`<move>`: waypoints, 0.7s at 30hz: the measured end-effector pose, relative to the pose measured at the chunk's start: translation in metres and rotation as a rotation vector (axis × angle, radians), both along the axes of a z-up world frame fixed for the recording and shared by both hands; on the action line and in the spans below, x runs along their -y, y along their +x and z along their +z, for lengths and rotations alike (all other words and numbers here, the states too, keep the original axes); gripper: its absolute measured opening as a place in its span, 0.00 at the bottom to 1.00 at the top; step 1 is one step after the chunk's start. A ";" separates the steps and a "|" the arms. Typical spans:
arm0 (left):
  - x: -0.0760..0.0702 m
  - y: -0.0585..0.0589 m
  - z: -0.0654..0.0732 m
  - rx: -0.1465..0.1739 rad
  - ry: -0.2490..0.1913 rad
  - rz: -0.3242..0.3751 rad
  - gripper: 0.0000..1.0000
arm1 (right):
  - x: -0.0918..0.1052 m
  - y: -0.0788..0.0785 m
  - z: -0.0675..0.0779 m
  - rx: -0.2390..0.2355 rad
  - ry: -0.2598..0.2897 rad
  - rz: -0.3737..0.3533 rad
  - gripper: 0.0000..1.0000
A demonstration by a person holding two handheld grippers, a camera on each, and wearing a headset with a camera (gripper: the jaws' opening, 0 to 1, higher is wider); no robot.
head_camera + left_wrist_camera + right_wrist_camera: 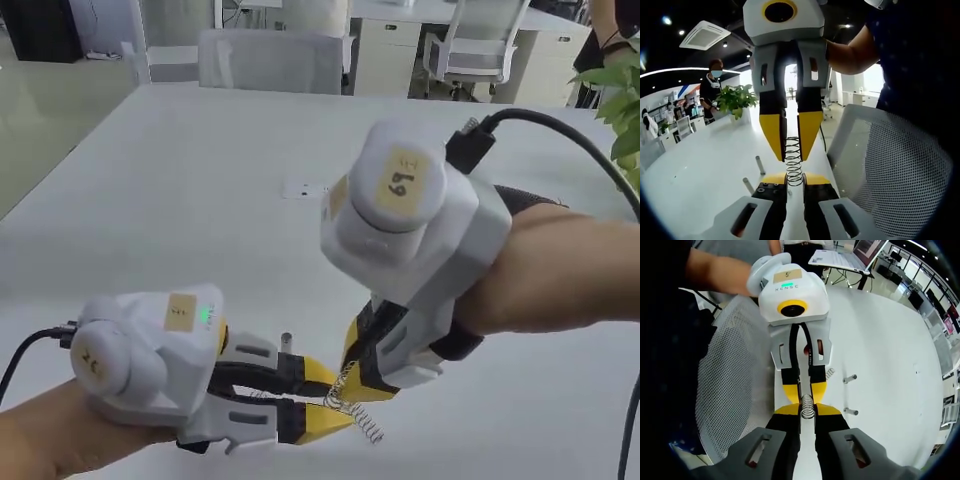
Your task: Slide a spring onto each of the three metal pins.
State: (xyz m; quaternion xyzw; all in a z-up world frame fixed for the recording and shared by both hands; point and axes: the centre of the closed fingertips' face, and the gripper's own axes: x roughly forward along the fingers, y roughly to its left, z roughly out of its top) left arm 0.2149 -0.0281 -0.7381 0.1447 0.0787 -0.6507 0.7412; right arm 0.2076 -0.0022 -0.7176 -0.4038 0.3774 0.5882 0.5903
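One spring (794,167) is pinched between L gripper (794,179) & R gripper (791,157) jaws, prob. to align w/ a pin (759,165)

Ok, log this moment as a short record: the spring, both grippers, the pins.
Spring: spans from one gripper's jaws to the other's
Left gripper: shut on one end of the spring
Right gripper: shut on the other end
Pins: two upright on the table, both bare
Stage: spring not yet on a pin
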 end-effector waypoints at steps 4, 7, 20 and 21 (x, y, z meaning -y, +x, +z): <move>0.000 -0.001 -0.002 -0.010 0.002 0.001 0.10 | 0.000 0.002 0.000 0.009 -0.006 0.006 0.07; 0.000 -0.001 -0.002 -0.011 0.007 0.002 0.12 | 0.001 0.003 0.000 0.010 -0.006 0.003 0.07; -0.004 0.004 -0.007 -0.040 0.011 0.026 0.29 | 0.007 0.010 0.000 0.022 -0.012 -0.008 0.07; -0.004 0.004 -0.007 -0.043 0.010 0.028 0.30 | 0.007 0.011 0.000 0.023 -0.011 -0.010 0.07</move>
